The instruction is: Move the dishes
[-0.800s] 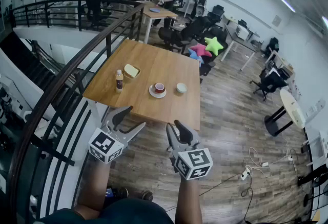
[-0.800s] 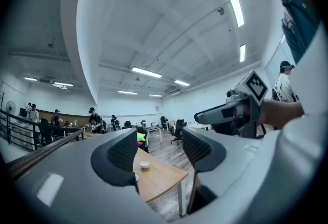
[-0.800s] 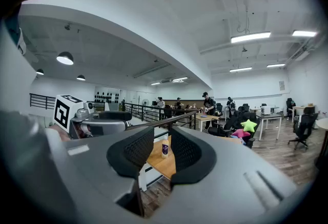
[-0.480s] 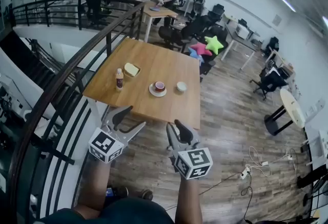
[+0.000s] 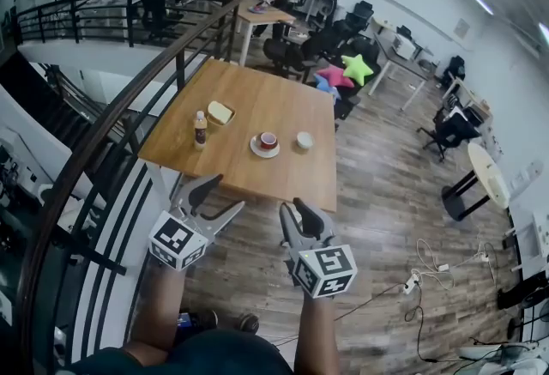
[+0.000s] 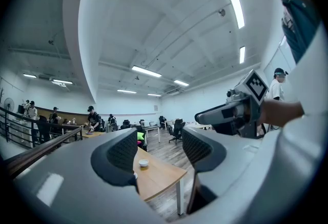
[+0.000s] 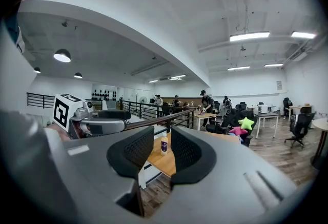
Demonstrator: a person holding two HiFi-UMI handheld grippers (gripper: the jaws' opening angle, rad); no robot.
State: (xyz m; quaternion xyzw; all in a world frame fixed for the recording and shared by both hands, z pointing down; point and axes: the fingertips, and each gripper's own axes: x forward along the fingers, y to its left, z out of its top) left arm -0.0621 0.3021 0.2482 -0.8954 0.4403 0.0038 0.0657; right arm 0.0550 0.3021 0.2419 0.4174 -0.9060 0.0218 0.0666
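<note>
Head view: left gripper (image 5: 228,192) spread, right gripper (image 5: 292,208) barely parted, both empty, short of the tabletop (image 5: 257,99) edge; cup (image 5: 268,140) on saucer (image 5: 255,148) mid-tabletop, small bowl (image 5: 304,140) at its 3 o'clock, bottle (image 5: 200,130) at 9 o'clock.

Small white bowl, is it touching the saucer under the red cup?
Apart. The head view shows bare tabletop between the small white bowl and the saucer.

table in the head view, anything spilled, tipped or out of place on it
Nothing stands out. On the table, the bottle stands upright, the cup sits on its saucer, and the small bowl and the plate rest flat. No spill shows.
</note>
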